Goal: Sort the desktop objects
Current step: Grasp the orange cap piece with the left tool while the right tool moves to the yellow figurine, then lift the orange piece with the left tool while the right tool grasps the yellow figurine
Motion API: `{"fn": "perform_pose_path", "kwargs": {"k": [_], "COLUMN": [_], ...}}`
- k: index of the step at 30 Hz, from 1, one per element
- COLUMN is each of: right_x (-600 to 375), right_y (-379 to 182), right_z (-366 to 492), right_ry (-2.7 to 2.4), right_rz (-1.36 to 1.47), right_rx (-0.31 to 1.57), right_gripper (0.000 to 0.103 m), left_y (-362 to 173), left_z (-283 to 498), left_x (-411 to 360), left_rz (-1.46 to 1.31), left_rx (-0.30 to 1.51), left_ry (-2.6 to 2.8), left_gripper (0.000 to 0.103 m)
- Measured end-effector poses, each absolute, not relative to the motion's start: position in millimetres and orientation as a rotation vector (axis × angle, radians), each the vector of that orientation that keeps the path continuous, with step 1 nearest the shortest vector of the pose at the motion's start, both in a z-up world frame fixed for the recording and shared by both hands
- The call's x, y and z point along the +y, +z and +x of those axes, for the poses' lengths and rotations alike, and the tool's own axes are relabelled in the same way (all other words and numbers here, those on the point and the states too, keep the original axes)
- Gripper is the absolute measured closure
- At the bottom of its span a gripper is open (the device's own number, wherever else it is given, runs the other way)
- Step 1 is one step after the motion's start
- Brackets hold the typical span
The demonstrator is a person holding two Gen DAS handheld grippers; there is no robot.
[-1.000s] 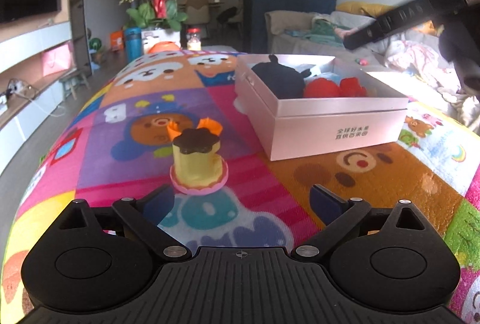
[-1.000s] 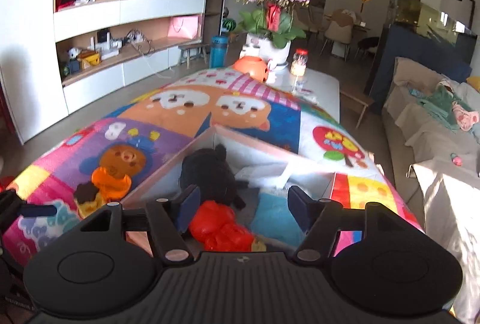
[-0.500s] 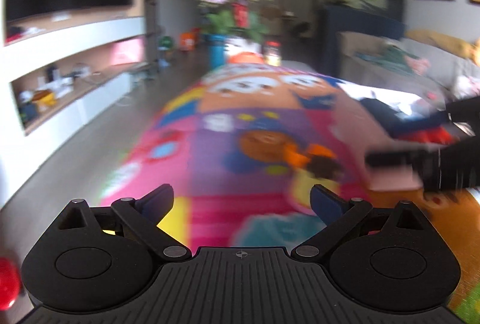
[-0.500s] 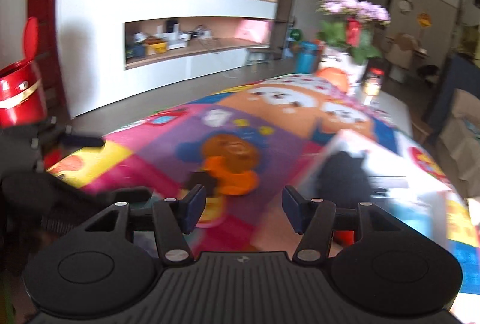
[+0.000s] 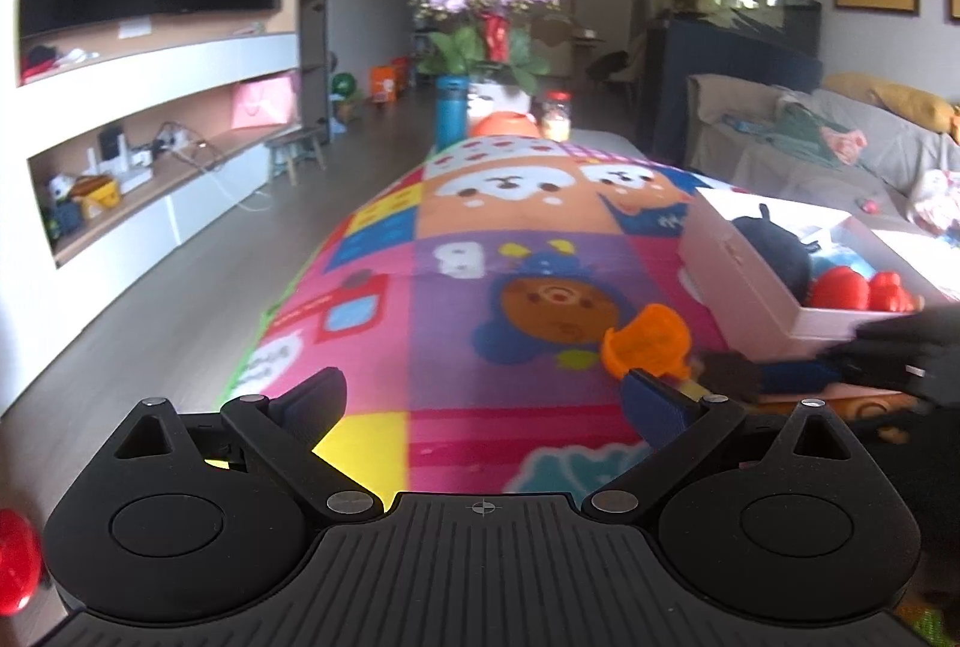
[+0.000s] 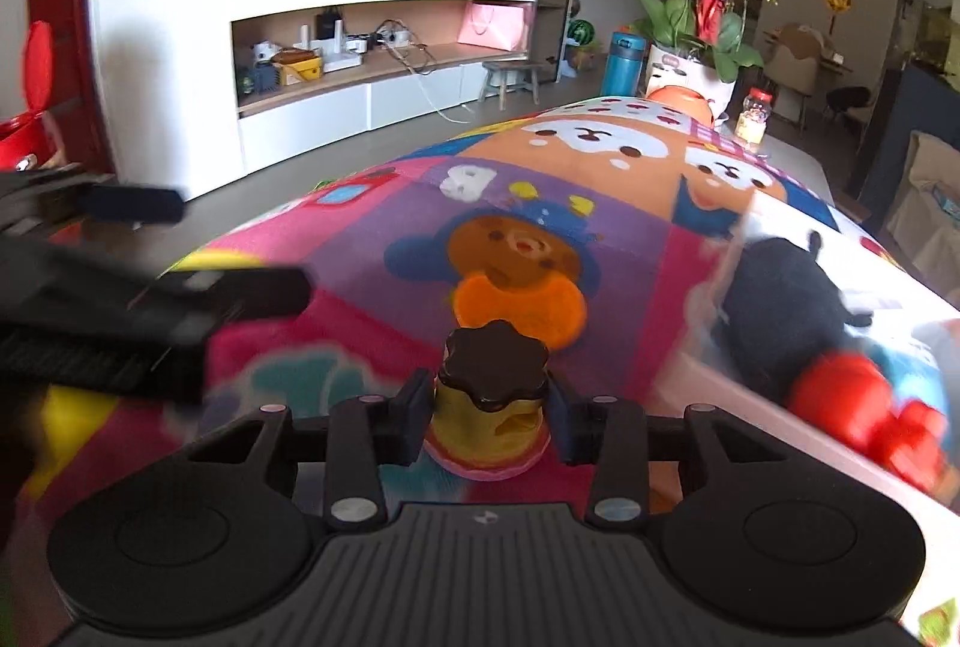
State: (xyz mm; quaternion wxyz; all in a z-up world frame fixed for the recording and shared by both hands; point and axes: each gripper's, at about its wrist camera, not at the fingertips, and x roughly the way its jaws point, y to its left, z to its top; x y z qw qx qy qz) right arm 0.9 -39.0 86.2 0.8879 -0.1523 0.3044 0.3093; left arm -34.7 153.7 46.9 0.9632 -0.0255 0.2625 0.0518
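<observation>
A yellow pudding toy (image 6: 489,407) with a brown flower-shaped top stands on a pink base on the colourful mat. My right gripper (image 6: 489,410) has its jaws closing on it, a pad against each side. An orange toy piece (image 6: 516,305) lies just behind it. In the left wrist view the toy's brown top (image 5: 729,377) shows beside the orange piece (image 5: 648,341). My left gripper (image 5: 483,395) stands open over the mat to the toy's left, nothing between its fingers. The white box (image 5: 744,281) holds a black plush (image 5: 774,251) and a red toy (image 5: 840,287).
A flower pot (image 5: 492,47), a blue bottle (image 5: 450,113) and a jar (image 5: 555,116) stand at the mat's far end. A sofa (image 5: 840,155) runs along the right. Shelving (image 6: 360,65) under a TV lines the left wall. The mat's left edge (image 5: 270,323) drops to the floor.
My right gripper came off the box, down and left to the pudding toy, and narrowed its jaws onto it. My left gripper swung left, away from the toy.
</observation>
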Motion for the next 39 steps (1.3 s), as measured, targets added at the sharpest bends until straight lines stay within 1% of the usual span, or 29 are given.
{"fn": "perform_pose_path", "kwargs": {"k": [3, 7, 13, 15, 17, 18, 19, 20, 21, 23, 24, 26, 30, 31, 32, 34, 39], "right_x": [-80, -141, -211, -223, -230, -232, -233, -234, -234, -242, -246, -251, -256, -256, -256, -255, -255], "right_y": [88, 89, 79, 75, 71, 69, 66, 63, 62, 62, 62, 60, 58, 58, 58, 59, 60], "right_z": [-19, -38, -44, -43, -45, -46, -47, -47, -45, -44, -43, -39, -35, -36, -37, -39, -39], "right_ry": [0.626, 0.472, 0.274, 0.253, 0.238, 0.235, 0.232, 0.231, 0.238, 0.234, 0.233, 0.230, 0.224, 0.223, 0.222, 0.221, 0.223], "right_rz": [-0.317, -0.301, -0.165, -0.111, -0.068, -0.050, -0.036, -0.029, -0.020, 0.026, 0.053, 0.097, 0.142, 0.145, 0.145, 0.145, 0.141], "right_rx": [0.654, 0.646, 0.662, 0.659, 0.642, 0.631, 0.622, 0.620, 0.626, 0.622, 0.629, 0.650, 0.671, 0.665, 0.656, 0.639, 0.638], "right_gripper": [0.064, 0.064, 0.063, 0.056, 0.040, 0.037, 0.032, 0.032, 0.031, 0.014, 0.013, 0.012, 0.011, 0.008, 0.003, 0.000, 0.000], "left_y": [43, 35, 25, 20, 16, 15, 15, 14, 14, 12, 11, 9, 12, 13, 15, 18, 24], "left_z": [-27, -12, 17, 30, 42, 46, 49, 52, 55, 59, 60, 62, 50, 44, 36, 19, -26], "left_x": [142, 127, 105, 98, 92, 90, 87, 84, 82, 78, 78, 76, 71, 69, 67, 59, 25], "left_rz": [-0.036, -0.014, 0.011, 0.045, 0.068, 0.071, 0.076, 0.086, 0.098, 0.118, 0.123, 0.131, 0.140, 0.142, 0.144, 0.141, 0.136], "left_rx": [0.544, 0.568, 0.572, 0.581, 0.602, 0.609, 0.615, 0.619, 0.622, 0.629, 0.634, 0.645, 0.649, 0.646, 0.643, 0.647, 0.639], "left_ry": [0.063, 0.020, -0.048, -0.047, -0.049, -0.056, -0.058, -0.056, -0.053, -0.035, -0.029, -0.022, -0.031, -0.042, -0.055, -0.096, -0.292], "left_gripper": [0.002, 0.002, 0.002, 0.002, 0.003, 0.004, 0.009, 0.016, 0.018, 0.025, 0.027, 0.042, 0.043, 0.043, 0.043, 0.043, 0.043]}}
